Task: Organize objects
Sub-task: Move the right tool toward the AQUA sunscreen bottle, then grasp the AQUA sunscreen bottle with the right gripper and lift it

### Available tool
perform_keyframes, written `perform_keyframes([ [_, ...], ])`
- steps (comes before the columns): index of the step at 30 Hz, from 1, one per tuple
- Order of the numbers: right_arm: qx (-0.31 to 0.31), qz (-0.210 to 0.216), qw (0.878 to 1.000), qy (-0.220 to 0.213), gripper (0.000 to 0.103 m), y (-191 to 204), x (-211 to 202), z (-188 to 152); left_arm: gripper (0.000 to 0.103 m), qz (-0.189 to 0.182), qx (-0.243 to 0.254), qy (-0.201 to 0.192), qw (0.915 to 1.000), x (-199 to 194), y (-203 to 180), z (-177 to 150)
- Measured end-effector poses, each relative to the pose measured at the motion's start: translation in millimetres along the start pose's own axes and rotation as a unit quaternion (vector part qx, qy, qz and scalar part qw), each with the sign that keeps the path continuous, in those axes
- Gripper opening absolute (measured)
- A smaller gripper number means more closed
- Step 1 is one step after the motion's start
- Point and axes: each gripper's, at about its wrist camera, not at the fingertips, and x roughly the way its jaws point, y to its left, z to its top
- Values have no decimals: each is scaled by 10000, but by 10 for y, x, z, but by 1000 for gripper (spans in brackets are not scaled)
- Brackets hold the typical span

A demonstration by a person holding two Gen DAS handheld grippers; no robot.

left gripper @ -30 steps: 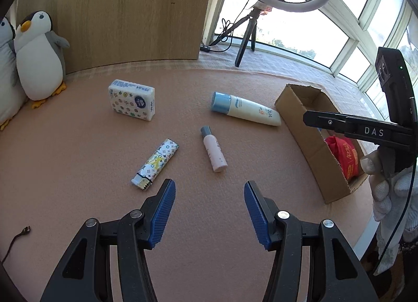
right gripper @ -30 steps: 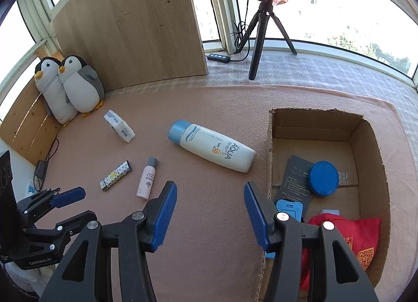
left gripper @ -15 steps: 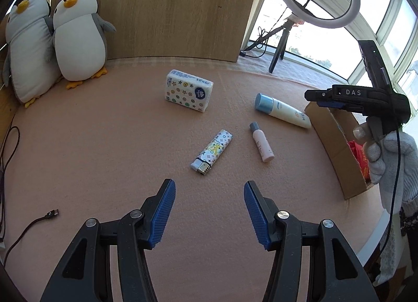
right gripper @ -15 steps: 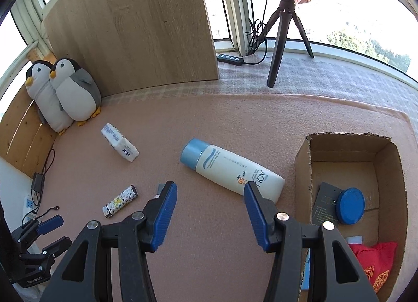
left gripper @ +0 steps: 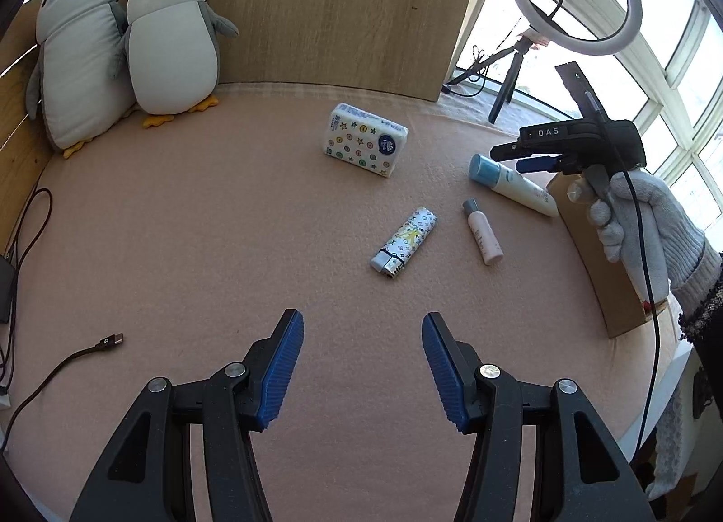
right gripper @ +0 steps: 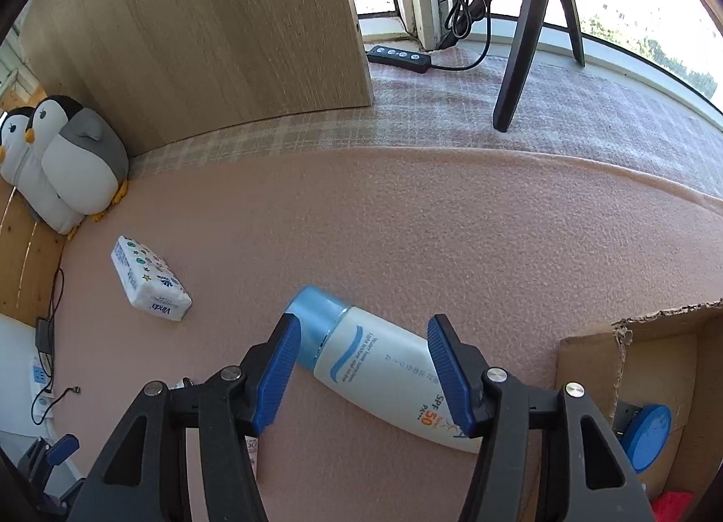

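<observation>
I bring my right gripper (right gripper: 361,368) down over the sunscreen bottle (right gripper: 384,368), lower centre | jaws just widened, straddling, not gripping | left gripper (left gripper: 363,368) wide, empty | cardboard box (right gripper: 632,355) next.

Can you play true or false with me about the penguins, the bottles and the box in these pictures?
1. Two toy penguins sit side by side against the wooden board. True.
2. The right gripper is squeezing the sunscreen bottle. False: its jaws, which have just been opening, stand apart over the bottle, which lies flat on the pink cloth.
3. The left gripper holds nothing. True.
4. The patterned lighter is inside the cardboard box. False: it lies on the cloth beside the small pink bottle.
5. The tissue pack is standing on a penguin's head. False: it rests on the cloth.
</observation>
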Motion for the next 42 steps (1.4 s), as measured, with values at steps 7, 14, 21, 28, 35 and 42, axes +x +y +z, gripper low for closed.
perform_keyframes([
  [7, -238, 14, 9994, 248, 55, 83, 111, -39, 58, -37, -112, 31, 9999, 18, 69, -20],
  [14, -434, -182, 9976, 498, 50, 147, 216, -223, 58, -115, -32, 42, 9999, 46, -2, 27],
  [21, -289, -145, 9987, 405, 45, 117, 150, -438, 58, -205, 104, 79, 9997, 94, -115, 63],
  [28, 80, 68, 9993, 347, 45, 70, -39, -883, 58, -360, 311, 126, 9988, 140, -300, 62],
  [35, 281, 232, 9989, 286, 45, 241, -195, -1434, 58, -627, 719, 320, 9949, 244, -656, -51],
  [42, 604, 621, 9954, 406, 45, 300, -281, -1744, 58, -906, 976, 532, 9897, 354, -955, -253],
])
